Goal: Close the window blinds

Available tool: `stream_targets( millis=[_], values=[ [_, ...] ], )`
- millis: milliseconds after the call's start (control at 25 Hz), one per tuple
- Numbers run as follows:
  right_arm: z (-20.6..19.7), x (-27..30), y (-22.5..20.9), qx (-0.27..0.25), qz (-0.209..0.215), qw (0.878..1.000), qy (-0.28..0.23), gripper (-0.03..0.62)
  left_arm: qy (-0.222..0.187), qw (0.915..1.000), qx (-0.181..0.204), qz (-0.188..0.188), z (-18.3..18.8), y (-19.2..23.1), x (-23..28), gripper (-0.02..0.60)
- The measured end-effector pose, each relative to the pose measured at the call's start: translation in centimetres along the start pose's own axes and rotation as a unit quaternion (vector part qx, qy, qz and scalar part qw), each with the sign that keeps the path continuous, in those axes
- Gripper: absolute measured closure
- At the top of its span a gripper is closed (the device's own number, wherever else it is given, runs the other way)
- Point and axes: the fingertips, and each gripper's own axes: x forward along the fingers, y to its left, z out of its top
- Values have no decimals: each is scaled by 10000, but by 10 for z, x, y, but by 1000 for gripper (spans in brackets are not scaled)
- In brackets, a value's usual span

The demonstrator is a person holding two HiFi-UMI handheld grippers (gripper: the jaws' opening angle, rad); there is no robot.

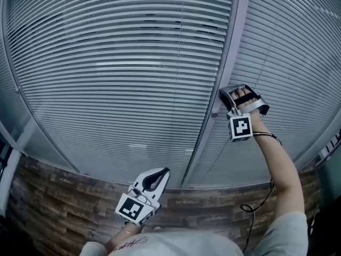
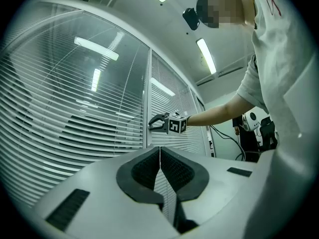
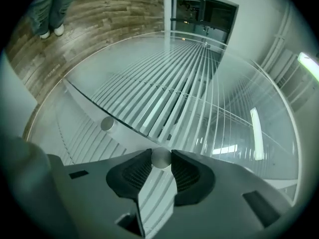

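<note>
Horizontal slat blinds hang behind glass panes, split by a pale upright frame post. The slats are tilted partly open, with dark gaps showing between them. My right gripper is raised to the post. In the right gripper view its jaws press on a small round silver knob. A second knob sits a little further along the post. My left gripper hangs low, away from the glass. Its jaws are shut with nothing between them.
A second blind panel fills the pane right of the post. A wood-look floor runs below the glass wall. A black cable dangles from my right arm. Ceiling lights reflect in the glass.
</note>
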Motion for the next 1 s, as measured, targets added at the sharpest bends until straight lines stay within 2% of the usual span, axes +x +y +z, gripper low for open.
stream_targets(
  millis=[160,240,480,600,680,760,840,880,920,960,1000],
  values=[
    [2,-4,2,-818,190,9965,-48,462,0,10000,-23,4,3,0,-3,563],
    [4,-5,0,-997,223,9947,-128,462,12,10000,-19,31,5,1,-6,563],
    [6,1,12,-1009,238,9946,-88,462,35,10000,-6,62,-6,6,-9,563],
    [5,3,7,-773,160,9969,-8,462,23,10000,4,43,-3,6,-7,563],
    [4,-2,2,-282,187,9994,35,462,0,10000,-8,-6,4,2,-8,563],
    [3,-8,-6,319,43,9995,45,462,-8,10000,-28,-36,11,-1,-8,563],
    [4,-16,-16,1062,-276,9940,13,461,1,10000,-45,-32,13,0,-9,563],
    [4,-21,-23,1627,-458,9856,-2,458,5,10000,-57,-27,12,1,-10,563],
    [2,-26,-30,2363,-648,9695,-11,449,9,10000,-76,-25,11,2,-11,563],
    [-2,-30,-36,3221,-825,9431,-20,442,11,9999,-100,-24,10,3,-11,563],
    [-8,-31,-38,4110,-966,9065,-44,432,9,9999,-124,-22,9,4,-11,563]
  ],
)
